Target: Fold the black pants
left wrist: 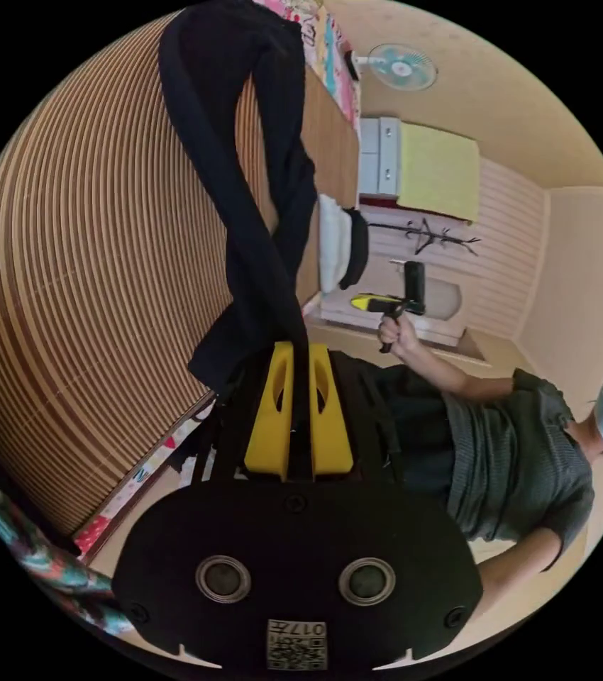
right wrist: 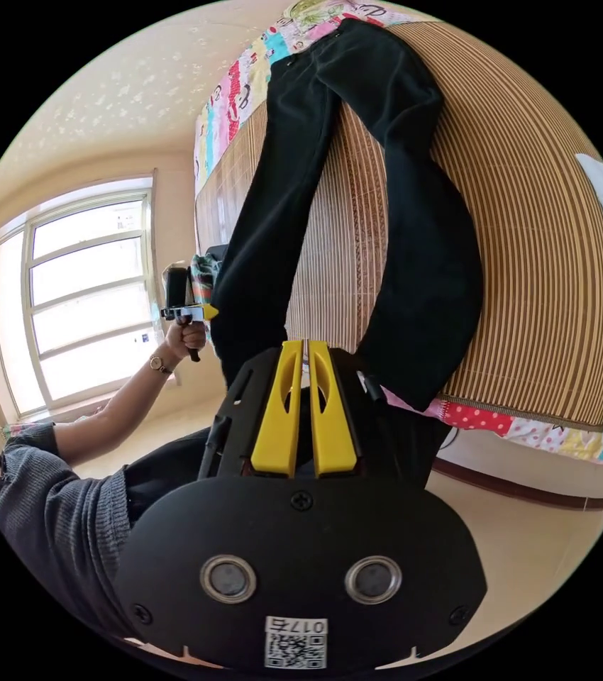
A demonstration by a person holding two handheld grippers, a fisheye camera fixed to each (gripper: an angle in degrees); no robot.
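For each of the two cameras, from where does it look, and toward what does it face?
Left gripper view: rides the left gripper, jaws nipping the black pants; faces the bamboo mat; a person's hand holds the right gripper.
Right gripper view: rides the right gripper, jaws close together; faces the pants on the mat; a hand holds the left gripper.
Shared: pants, mat, person.

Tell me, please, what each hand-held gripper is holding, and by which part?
The left hand-held gripper pinches the black pants at a leg's lower end. The right hand-held gripper is closed with nothing visibly between its jaws.
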